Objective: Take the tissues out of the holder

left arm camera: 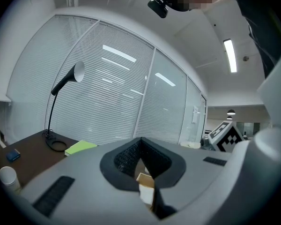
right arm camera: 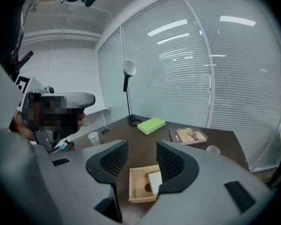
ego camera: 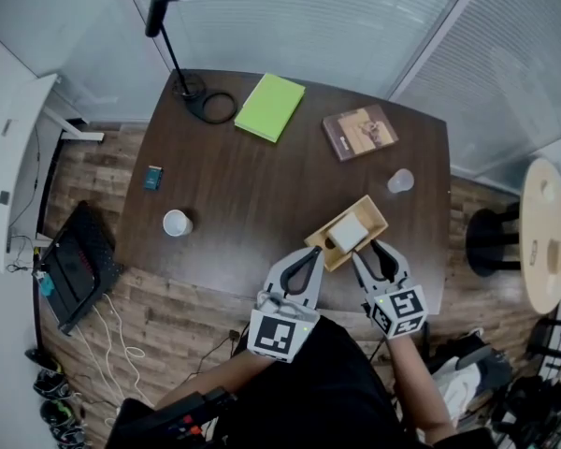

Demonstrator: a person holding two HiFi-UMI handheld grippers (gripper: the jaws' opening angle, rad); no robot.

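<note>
Near the front edge of the surface [ego camera: 252, 185], right of centre: wooden holder [ego camera: 369, 211], open-topped, set at an angle, well apart from the other stock. Contents: one white block of tissues [ego camera: 349, 232], lying flat in the holder's right-hand part as the right gripper view shows it. Beside the block is bare wooden floor with a round hole.

Right tool [ego camera: 369, 250]: jaws partly apart, nothing between the pads, tilted down toward the holder. Holder and tissues show through its gap, ahead and lower. The tissues sit nearer the right jaw than the left, not yet touched.

Left tool [ego camera: 314, 250]: tips closed together at the holder's near-left corner, with a corner of wood showing through the gap behind the tips. Whether it presses or pinches the wall cannot be told.

Step in hand (judged): approach for the grasp. Handling note: shift the right tool sideways until both pads straddle the block, descend inside the walls, close on the tissues alone and lift straight up. The left tool should pin the holder, which looks light and likely to ride up.

Also on the surface, far side: lamp [ego camera: 173, 26], green notebook [ego camera: 270, 106], book [ego camera: 360, 131], white cup [ego camera: 176, 223], clear cup [ego camera: 401, 181].
</note>
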